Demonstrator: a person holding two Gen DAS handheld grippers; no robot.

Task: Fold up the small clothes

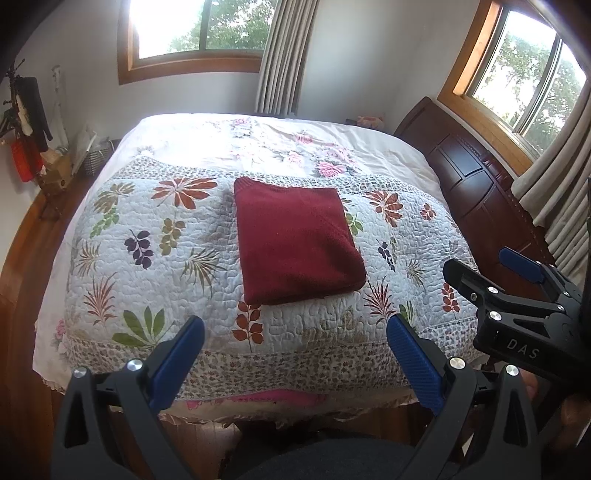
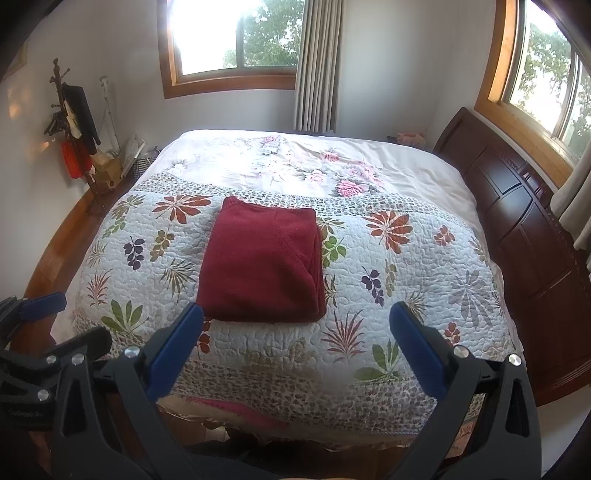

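Across most of both views a bed [image 1: 399, 158] is seen, with a dark wooden headboard [image 1: 480, 192] along its right side, under a window [image 2: 546, 74] with a pale curtain [image 1: 554, 192]. A second window [image 1: 192, 29] with its own grey curtain [image 2: 317, 62] is set in the far wall. On the bed a white sheet with pink flowers is spread, and over its near part a quilted cover [image 1: 155, 258] with printed leaves in red, green and purple is laid. On the middle of this cover the dark red garment [image 1: 295, 243] is placed; it is folded into a thick, neat rectangle and lies flat, touched by nothing. At the far left, beside the wall, a coat stand [image 2: 70, 110] with dark and red items is seen on the wooden floor. Near the front edge of the bed the left gripper [image 1: 295, 354] is held, its blue-padded fingers [image 1: 177, 365] spread wide, with nothing between them. Just to its right the right gripper [image 2: 295, 343] is held at about the same height, also released and without any cloth in it. Both grippers are kept apart from the garment, on its near side.
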